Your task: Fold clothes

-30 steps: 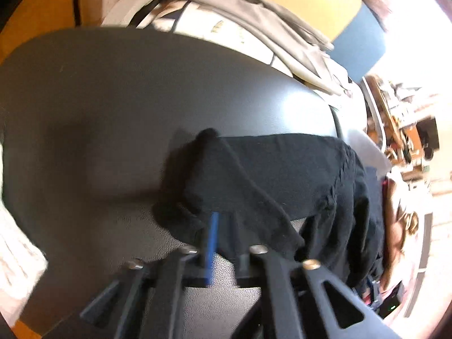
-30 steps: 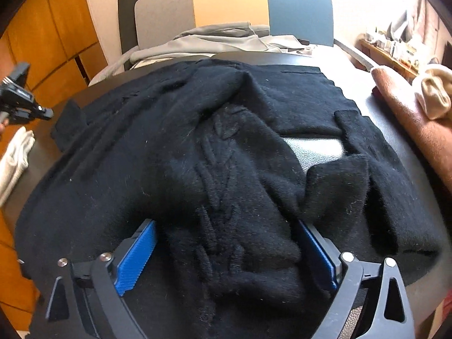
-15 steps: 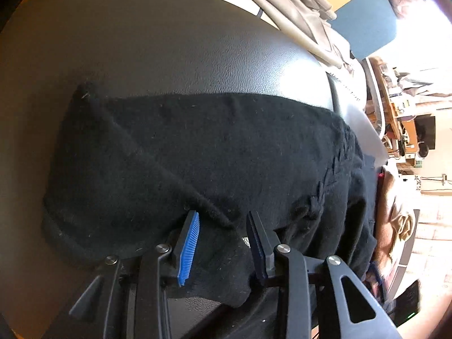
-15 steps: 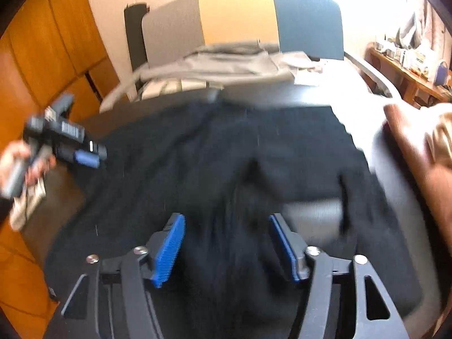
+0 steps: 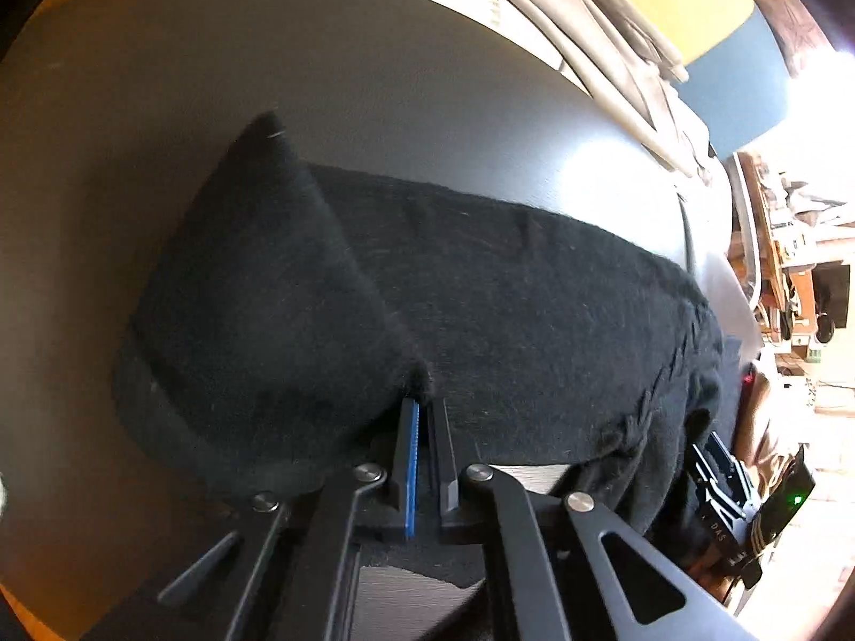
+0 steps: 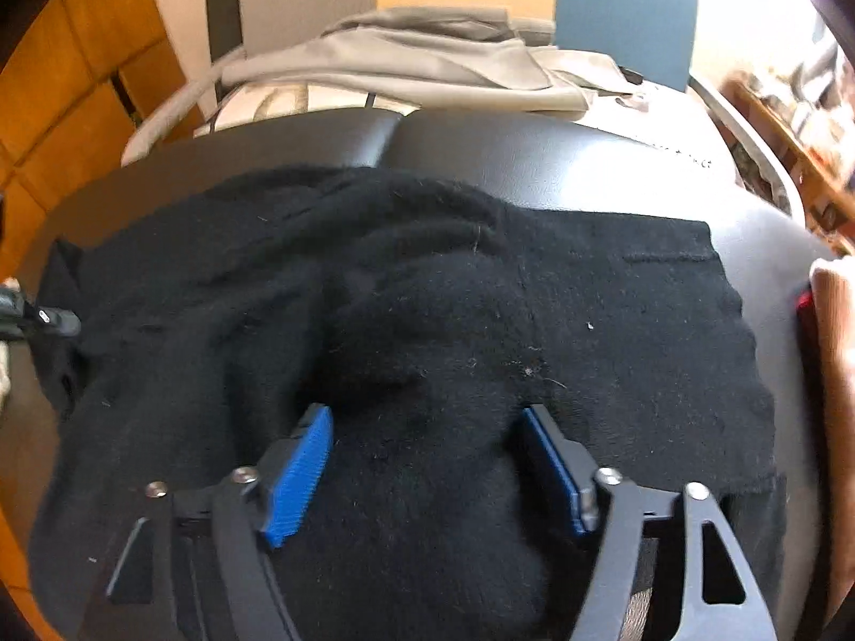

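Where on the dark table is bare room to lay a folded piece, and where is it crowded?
Bare table shows beyond the black sweater, up to the grey clothes at the far edge, and left of the sweater's corner. The near side is crowded: the sweater fills it. The right edge holds a brown cloth.

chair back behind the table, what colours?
Chair back: grey, yellow and blue panels; clearest in the right wrist view.
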{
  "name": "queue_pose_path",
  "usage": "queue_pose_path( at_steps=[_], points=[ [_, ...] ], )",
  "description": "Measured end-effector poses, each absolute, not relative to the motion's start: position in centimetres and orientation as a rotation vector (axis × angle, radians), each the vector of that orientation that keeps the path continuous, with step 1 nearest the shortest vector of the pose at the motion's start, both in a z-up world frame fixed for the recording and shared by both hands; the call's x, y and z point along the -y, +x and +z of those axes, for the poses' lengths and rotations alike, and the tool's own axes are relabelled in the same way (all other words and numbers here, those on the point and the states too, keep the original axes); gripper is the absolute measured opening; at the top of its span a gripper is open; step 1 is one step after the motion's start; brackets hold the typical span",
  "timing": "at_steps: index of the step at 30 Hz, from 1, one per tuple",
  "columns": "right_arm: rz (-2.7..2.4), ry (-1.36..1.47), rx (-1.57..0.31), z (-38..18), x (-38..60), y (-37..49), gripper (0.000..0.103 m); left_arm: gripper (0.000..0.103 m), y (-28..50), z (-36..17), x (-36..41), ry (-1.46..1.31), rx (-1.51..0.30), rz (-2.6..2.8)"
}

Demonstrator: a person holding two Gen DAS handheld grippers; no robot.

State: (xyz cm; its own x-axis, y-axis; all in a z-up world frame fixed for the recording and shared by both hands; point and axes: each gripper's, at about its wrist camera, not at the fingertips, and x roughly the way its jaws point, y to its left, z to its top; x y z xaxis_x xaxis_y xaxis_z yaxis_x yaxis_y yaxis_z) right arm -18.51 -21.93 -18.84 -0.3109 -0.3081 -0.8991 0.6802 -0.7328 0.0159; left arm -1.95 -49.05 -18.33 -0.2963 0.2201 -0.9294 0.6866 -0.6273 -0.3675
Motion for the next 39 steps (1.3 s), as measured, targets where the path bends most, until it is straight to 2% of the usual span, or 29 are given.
queue_pose_path(
  at_steps=[5,14,20,26,29,34,39],
  points=[
    [-2.08,1.277,-0.632,-20.3,23.9,-18.2,0.094,0.002,0.1,-18.0,50.3,1.61,-1.126,-1.991],
    [-2.072,1.274,-0.654,-20.7,24.2,-18.7,0.098,0.002,5.3,-15.4,52.0,1.656,-1.114,-2.036],
    [-2.075,1.273,-0.661,-20.5,24.6,-18.4,0.098,0.002,7.8,-12.9,54.1,1.671,-0.902,-1.972],
    [-2.075,1.277,-0.672,-20.5,24.9,-18.5,0.1,0.004,6.2,-14.5,57.4,1.664,-0.63,-1.769],
    [-2.074,1.279,-0.678,-20.5,25.0,-18.6,0.101,0.005,6.7,-14.8,59.3,1.625,-0.561,-1.678],
    [-2.076,1.275,-0.685,-20.5,25.2,-18.7,0.103,0.004,8.6,-10.9,60.7,1.398,-0.66,-1.757],
    [-2.075,1.259,-0.679,-20.4,25.2,-18.6,0.103,0.006,9.2,-11.1,55.6,1.431,-0.73,-2.021]
  ],
)
